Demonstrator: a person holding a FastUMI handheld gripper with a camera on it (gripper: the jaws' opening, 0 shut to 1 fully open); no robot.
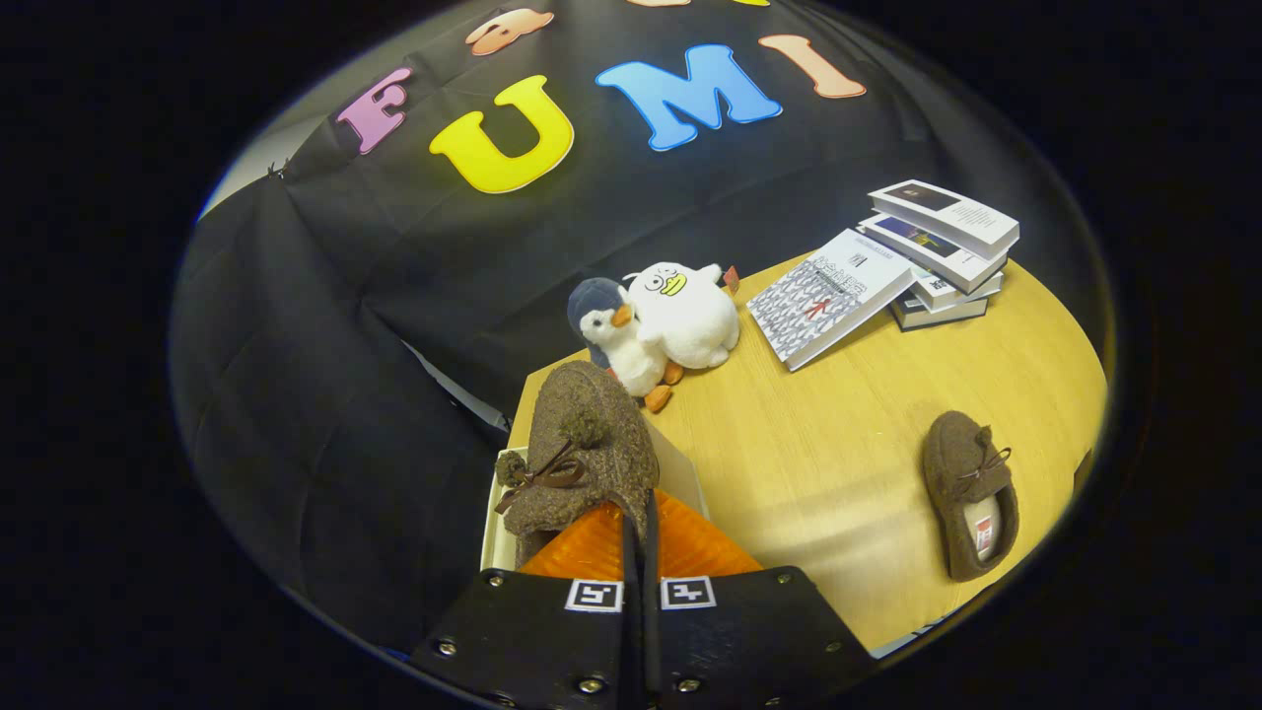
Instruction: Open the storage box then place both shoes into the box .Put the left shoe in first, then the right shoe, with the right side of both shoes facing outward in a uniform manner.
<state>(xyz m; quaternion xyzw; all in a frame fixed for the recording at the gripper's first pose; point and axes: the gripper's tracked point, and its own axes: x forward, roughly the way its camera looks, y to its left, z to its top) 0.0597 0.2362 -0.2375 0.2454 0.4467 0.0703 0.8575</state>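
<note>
A: Where does the gripper (639,532) stand, and what have the jaws got?

B: The jaws are drawn nearly together, pinching the heel edge of a brown woolly shoe (582,454). The shoe hangs from them, its toe pointing away and its lace bow on the side.

A: And the storage box?

B: The pale storage box (496,523) sits right beneath the held shoe, at the near left corner of the counter (848,463). Its rim shows to the left of the shoe and a bit of wall to the right. Whether the shoe touches the box floor, I cannot tell.

A: The other shoe?

B: The second brown shoe (969,505) lies flat on the counter near its right edge, well apart from the jaws, opening up, with a small label inside.

A: Anything else on there?

B: Two plush birds (656,325) lean together at the far edge, just beyond the held shoe. A stack of books (942,251) stands at the far right corner, with one book (826,296) propped against it.
</note>
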